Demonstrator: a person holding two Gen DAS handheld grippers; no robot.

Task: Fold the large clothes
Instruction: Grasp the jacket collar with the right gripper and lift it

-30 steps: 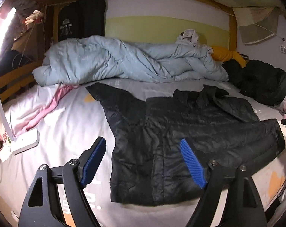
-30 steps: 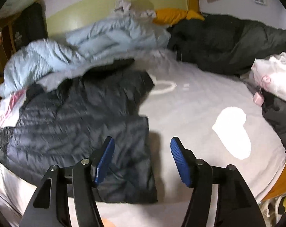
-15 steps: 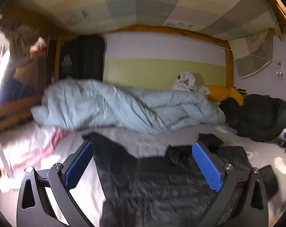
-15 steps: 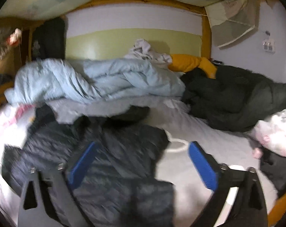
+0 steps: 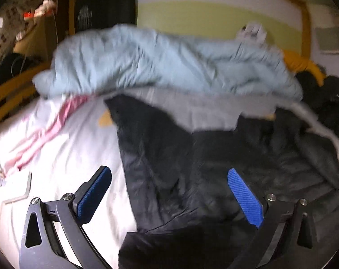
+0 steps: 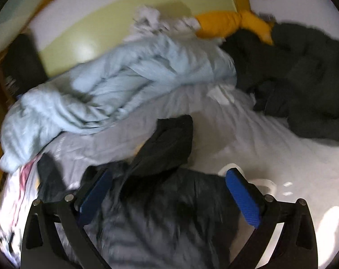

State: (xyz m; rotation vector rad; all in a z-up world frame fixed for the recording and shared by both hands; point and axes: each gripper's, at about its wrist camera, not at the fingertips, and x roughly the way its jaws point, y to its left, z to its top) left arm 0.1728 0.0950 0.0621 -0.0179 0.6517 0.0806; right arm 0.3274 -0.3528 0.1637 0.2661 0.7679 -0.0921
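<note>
1. Black puffer jacket (image 5: 247,157): lies spread on the bed (image 5: 64,148), one sleeve reaching toward the far left, collar toward the crumpled pale-blue duvet (image 5: 158,60) behind it. In the right wrist view the quilted body (image 6: 160,219) fills the foreground, with a dark flap raised beyond it.
2. Left claw (image 5: 169,195): spread wide, pinching nothing; it hovers over the jacket's left side, one pad above bare sheet and the other above fabric.
3. Right claw (image 6: 167,197): likewise spread and empty, poised over the jacket's upper body.
4. Handling (judged): padded and light for its bulk, soft, springy; the smooth shell probably slips between pads, and a fold may puff open again.
5. Grasp sites (judged): seams, hem corners, cuff or shoulder seam, where layers bunch thin enough to pinch; avoid mid-panel padding.
6. Both views are motion-blurred; fine stitching cannot be resolved.
</note>
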